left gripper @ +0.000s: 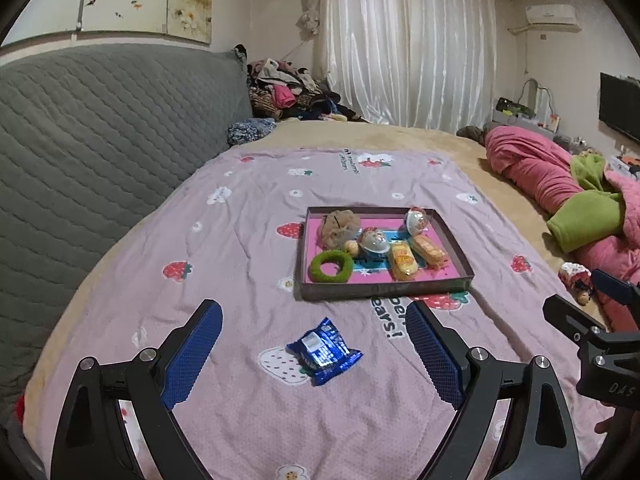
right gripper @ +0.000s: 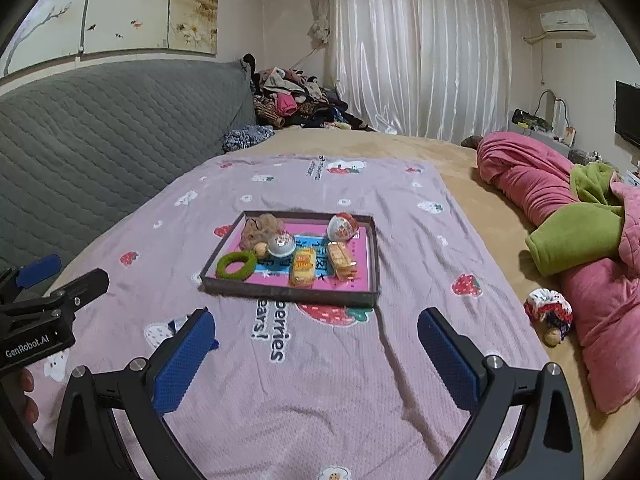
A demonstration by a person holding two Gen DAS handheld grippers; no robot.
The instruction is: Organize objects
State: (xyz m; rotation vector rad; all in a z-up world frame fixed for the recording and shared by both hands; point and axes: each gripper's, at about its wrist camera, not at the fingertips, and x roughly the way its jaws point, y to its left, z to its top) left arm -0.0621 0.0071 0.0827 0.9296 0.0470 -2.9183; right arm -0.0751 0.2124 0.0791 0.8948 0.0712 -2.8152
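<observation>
**Both grippers spread wide above a strawberry-print bedspread**

Left gripper [left gripper: 316, 344], with black arms and blue textured pads, hangs with its fingers set wide apart on either side of a crinkled blue foil snack packet [left gripper: 325, 352] lying on the pale pink strawberry-print bedspread [left gripper: 240, 240]. Right gripper [right gripper: 316, 340] is likewise spread wide and holds nothing. Beyond both stands a shallow dark-rimmed cardboard tray with a pink floor [left gripper: 380, 290], holding a fuzzy green ring [left gripper: 331, 266], a brown mesh pouf [left gripper: 339, 229], two yellow wrapped snack cakes [left gripper: 416, 256] and two egg-shaped capsules [left gripper: 374, 240]. The bedspread covers a tan bed; a grey quilted headboard [left gripper: 100, 140] rises at left, and a rolled pink quilt with green lining [left gripper: 560, 192] lies at right. White curtains [left gripper: 404, 40], a wall air conditioner [left gripper: 552, 16] and a dark television screen [left gripper: 620, 106] close the room.
</observation>
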